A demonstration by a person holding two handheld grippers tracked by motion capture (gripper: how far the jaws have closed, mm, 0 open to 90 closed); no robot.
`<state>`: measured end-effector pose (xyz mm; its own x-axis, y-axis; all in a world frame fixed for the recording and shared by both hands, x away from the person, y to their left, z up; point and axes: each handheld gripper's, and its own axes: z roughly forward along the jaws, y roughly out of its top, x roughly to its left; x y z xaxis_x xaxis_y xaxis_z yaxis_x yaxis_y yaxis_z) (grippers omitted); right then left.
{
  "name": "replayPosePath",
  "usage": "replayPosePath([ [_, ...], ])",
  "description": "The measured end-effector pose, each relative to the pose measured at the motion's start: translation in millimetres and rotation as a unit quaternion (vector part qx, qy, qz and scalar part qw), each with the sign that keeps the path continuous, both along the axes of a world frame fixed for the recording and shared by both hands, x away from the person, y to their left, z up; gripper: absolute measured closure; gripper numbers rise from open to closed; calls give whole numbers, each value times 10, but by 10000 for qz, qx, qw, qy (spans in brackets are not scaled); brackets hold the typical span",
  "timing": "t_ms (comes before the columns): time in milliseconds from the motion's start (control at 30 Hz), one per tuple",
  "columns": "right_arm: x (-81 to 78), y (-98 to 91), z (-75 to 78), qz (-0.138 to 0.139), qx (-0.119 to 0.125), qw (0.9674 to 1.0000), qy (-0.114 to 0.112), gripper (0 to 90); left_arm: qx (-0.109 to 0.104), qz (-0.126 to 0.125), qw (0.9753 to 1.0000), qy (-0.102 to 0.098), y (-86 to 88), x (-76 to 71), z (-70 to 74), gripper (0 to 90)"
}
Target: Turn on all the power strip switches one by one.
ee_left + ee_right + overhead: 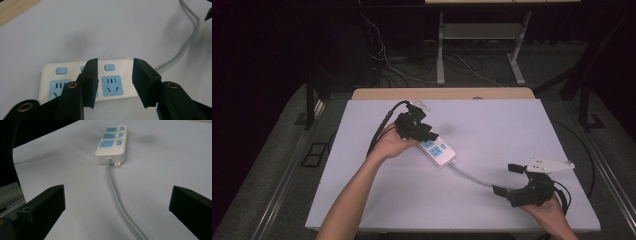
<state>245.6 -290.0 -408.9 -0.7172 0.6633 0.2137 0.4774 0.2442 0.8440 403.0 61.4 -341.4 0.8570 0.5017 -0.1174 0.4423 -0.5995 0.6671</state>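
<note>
A white power strip (438,149) with blue sockets and blue switches lies flat near the middle of the white table (497,120). Its grey cable (472,176) runs toward the lower right. My left gripper (424,134) hovers over the strip's far end. In the left gripper view its jaws stand partly apart above the strip (111,86), one socket showing between them, and no pad presses on it. My right gripper (506,179) stands wide open at the table's lower right. In the right gripper view the cable (112,185) passes between its jaws, with the strip (111,143) farther off.
A wooden table edge (442,93) borders the white surface at the back. Behind it stand metal desk legs (440,50) and loose floor cables (402,70). Dark carpet surrounds the table.
</note>
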Motion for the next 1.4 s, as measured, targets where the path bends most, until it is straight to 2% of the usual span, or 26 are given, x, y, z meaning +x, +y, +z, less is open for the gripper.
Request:
replayPosePath([
  [33, 0, 0, 0, 0, 0, 10000, 0, 4, 35, -20, 10000, -15, -10, 8, -9, 565],
  [100, 1, -4, 0, -2, -2, 10000, -4, 4, 8, -55, 10000, 35, -32, 20, -34, 633],
  [167, 2, -6, 0, -7, -3, 10000, -6, 4, 68, -113, 9999, 58, -50, 36, -57, 691],
  [200, 2, -6, 0, -7, -3, 10000, -6, 4, 65, -134, 9999, 85, -59, 43, -71, 691],
  [233, 4, -7, -1, -7, -7, 10000, -11, 4, 65, -157, 9998, 108, -68, 51, -85, 743],
  [333, 5, -7, -2, -5, -9, 10000, -6, 4, 116, -278, 9993, 202, -96, 87, -138, 819],
  [400, 7, -7, -2, -4, -9, 10000, -4, 4, 116, -269, 9994, 205, -104, 94, -152, 846],
  [433, 9, -6, -3, -1, -14, 10000, -4, 4, 124, -267, 9993, 222, -108, 105, -164, 889],
  [833, 12, -12, -9, -21, -29, 10000, 3, 4, 159, -181, 9990, 375, -178, 241, -373, 894],
  [1400, 15, -18, -15, -10, -55, 10000, 24, 4, 116, -241, 9983, 513, -297, 281, -539, 894],
])
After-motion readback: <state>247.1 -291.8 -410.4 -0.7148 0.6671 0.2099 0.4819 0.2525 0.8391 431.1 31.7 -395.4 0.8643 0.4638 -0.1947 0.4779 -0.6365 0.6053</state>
